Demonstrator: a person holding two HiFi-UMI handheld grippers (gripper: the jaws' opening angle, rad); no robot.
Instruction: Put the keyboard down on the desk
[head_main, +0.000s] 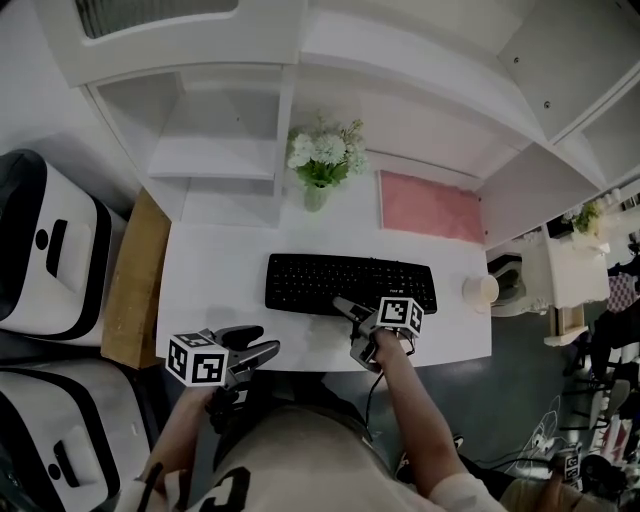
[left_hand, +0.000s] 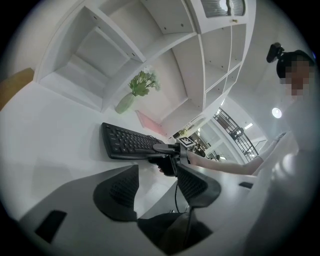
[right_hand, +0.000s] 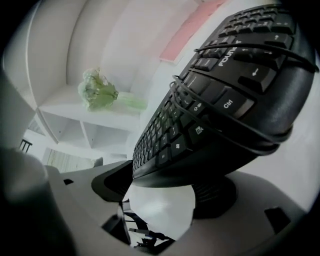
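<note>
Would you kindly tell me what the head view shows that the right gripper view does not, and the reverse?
Only the head view: the left hand-held gripper, open and empty, a round white object at the desk's right edge, and a wooden board on the left. Only the right gripper view: a cable looped round the keyboard, whose near edge sits between the right hand-held gripper's jaws. Both: keyboard, flowers, pink mat.

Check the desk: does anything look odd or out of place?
Yes: a thin black cable is wound round one end of the keyboard, across its keys, as seen in the right gripper view. Nothing else stands out.
</note>
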